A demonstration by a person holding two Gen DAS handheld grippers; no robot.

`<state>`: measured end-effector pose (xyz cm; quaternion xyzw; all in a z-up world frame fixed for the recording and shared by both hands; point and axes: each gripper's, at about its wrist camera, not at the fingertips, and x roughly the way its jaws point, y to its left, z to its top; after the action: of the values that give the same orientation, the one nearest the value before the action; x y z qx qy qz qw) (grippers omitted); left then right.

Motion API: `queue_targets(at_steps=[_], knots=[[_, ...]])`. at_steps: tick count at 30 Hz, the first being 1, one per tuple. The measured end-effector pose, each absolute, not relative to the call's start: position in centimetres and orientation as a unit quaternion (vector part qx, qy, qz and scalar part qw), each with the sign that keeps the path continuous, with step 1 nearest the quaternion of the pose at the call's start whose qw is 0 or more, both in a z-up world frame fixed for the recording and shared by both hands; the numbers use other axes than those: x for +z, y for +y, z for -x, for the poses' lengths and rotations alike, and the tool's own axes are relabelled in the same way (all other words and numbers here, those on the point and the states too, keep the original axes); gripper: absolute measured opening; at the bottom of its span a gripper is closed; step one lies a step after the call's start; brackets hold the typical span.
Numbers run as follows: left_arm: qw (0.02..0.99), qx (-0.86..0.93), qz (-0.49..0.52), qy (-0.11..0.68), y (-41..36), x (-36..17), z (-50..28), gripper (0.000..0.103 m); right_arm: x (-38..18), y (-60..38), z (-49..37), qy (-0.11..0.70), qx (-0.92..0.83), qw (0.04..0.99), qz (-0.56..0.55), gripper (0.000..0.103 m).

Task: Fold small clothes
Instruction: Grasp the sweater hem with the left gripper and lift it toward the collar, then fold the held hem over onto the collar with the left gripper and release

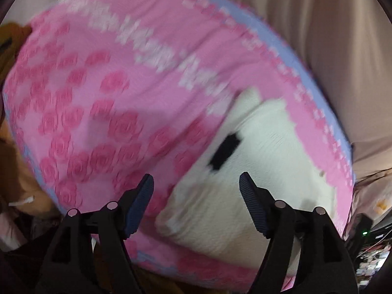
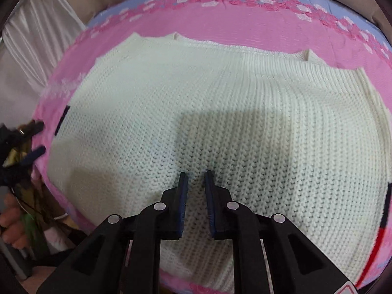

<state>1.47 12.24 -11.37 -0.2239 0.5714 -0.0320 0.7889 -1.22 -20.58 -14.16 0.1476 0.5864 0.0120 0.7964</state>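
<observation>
- Cream-white chunky-knit sweater (image 2: 196, 112) lies flat on a pink rose-print blanket with a lilac-blue border (image 2: 220, 25); the blanket shows around the sweater at the top, left and right edges in the right wrist view.
- Sweater's ribbed band runs along its far edge, with small notched corners sticking up there.
- Black stripe marks sit at the sweater's left edge (image 2: 62, 120) and right edge (image 2: 387, 201); a red stripe sits next to the right one.
- Right gripper (image 2: 196, 175) is low over the sweater's middle, fingers a narrow gap apart with bare knit visible between them; nothing pinched. Cannot tell if the tips touch the knit.
- Its shadow falls on the sweater just beyond the tips.
- Left gripper (image 1: 196, 178) is spread wide and holding nothing, off the sweater's left side; the left wrist view is motion-blurred.
- In that view the sweater (image 1: 245, 171) is just ahead of the left gripper, black mark (image 1: 224, 153) showing, blanket (image 1: 110, 85) stretching beyond and to the left.
- Beige curtain (image 1: 330, 36) hangs behind the blanket.
- Brown cloth (image 1: 14, 41) is bunched beside the blanket's left edge.
- Person's bare fingers (image 2: 11, 223) show left of the sweater, off the blanket, below the blurred left gripper (image 2: 31, 139).
</observation>
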Motion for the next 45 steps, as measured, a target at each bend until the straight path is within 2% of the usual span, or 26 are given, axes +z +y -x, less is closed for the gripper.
queue_targets(at_steps=[3, 9, 10, 12, 13, 15, 19, 22, 23, 26, 28, 30, 33, 35, 37, 38, 39, 41, 43, 45], knots=[[0.748, -0.029, 0.259, 0.610, 13.1, -14.1, -1.1, 0.070, -14.2, -20.8, 1.1, 0.590, 0.013, 0.792, -0.156, 0.012], [0.743, -0.040, 0.268, 0.612, 12.9, -14.6, -1.7, 0.071, -14.3, -19.9, 0.8, 0.590, -0.003, 0.795, -0.137, 0.013], [0.743, -0.051, 0.274, 0.608, 12.9, -14.6, -1.9, 0.068, -14.4, -19.7, 0.8, 0.590, -0.008, 0.796, -0.136, 0.013], [0.741, -0.093, 0.288, 0.600, 12.9, -14.8, -2.0, 0.040, -14.5, -19.2, 0.8, 0.587, -0.019, 0.798, -0.133, 0.013], [0.737, -0.102, 0.291, 0.601, 13.0, -15.0, -2.1, 0.038, -14.5, -19.0, 0.8, 0.584, -0.027, 0.800, -0.134, 0.013], [0.734, -0.111, 0.298, 0.600, 13.2, -15.2, -2.2, 0.029, -14.5, -18.8, 0.9, 0.577, -0.044, 0.803, -0.145, 0.013], [0.763, -0.122, 0.270, 0.575, 11.5, -11.7, -1.9, 0.023, -14.1, -19.2, 2.1, 0.556, -0.056, 0.809, -0.180, 0.015], [0.807, -0.161, 0.226, 0.521, 7.6, -6.6, -0.7, 0.021, -13.1, -21.0, 3.5, 0.547, -0.032, 0.809, -0.213, 0.016], [0.814, -0.183, 0.218, 0.506, 5.6, -4.8, -0.2, 0.014, -12.7, -21.7, 4.1, 0.543, -0.033, 0.809, -0.221, 0.016], [0.827, -0.264, 0.151, 0.473, -2.4, -0.8, 1.6, 0.014, -11.2, -25.5, 6.7, 0.514, -0.047, 0.817, -0.257, 0.019], [0.818, -0.318, 0.097, 0.470, -8.7, -0.4, 3.0, 0.014, -10.6, -28.8, 9.0, 0.497, -0.069, 0.816, -0.289, 0.022], [0.795, -0.356, 0.038, 0.490, -14.5, -2.7, 4.3, 0.014, -10.7, -31.7, 11.1, 0.489, -0.089, 0.809, -0.312, 0.023], [0.742, -0.365, -0.054, 0.560, -19.7, -8.6, 6.2, 0.017, -11.1, -34.9, 13.7, 0.485, -0.127, 0.800, -0.329, 0.023], [0.727, -0.363, -0.059, 0.580, -19.5, -10.0, 7.2, 0.020, -11.0, -35.9, 14.7, 0.476, -0.134, 0.795, -0.351, 0.026], [0.748, -0.361, -0.043, 0.555, -17.3, -7.9, 7.3, 0.043, -10.0, -36.3, 15.1, 0.455, -0.123, 0.802, -0.365, 0.043], [0.767, -0.347, -0.035, 0.539, -16.0, -6.7, 7.0, 0.068, -9.5, -36.0, 14.8, 0.446, -0.114, 0.807, -0.370, 0.049], [0.783, -0.336, -0.024, 0.523, -14.7, -5.6, 6.6, 0.076, -9.2, -35.9, 14.6, 0.441, -0.103, 0.809, -0.375, 0.059], [0.799, -0.315, -0.005, 0.512, -11.6, -4.2, 5.5, 0.078, -8.9, -35.0, 12.8, 0.436, -0.078, 0.808, -0.388, 0.063], [0.795, -0.290, -0.002, 0.533, -9.7, -4.5, 4.3, 0.078, -8.9, -34.0, 10.4, 0.445, -0.058, 0.804, -0.390, 0.070], [0.776, -0.271, -0.003, 0.570, -7.7, -6.0, 3.6, 0.078, -9.5, -32.8, 8.2, 0.473, -0.053, 0.797, -0.372, 0.072]])
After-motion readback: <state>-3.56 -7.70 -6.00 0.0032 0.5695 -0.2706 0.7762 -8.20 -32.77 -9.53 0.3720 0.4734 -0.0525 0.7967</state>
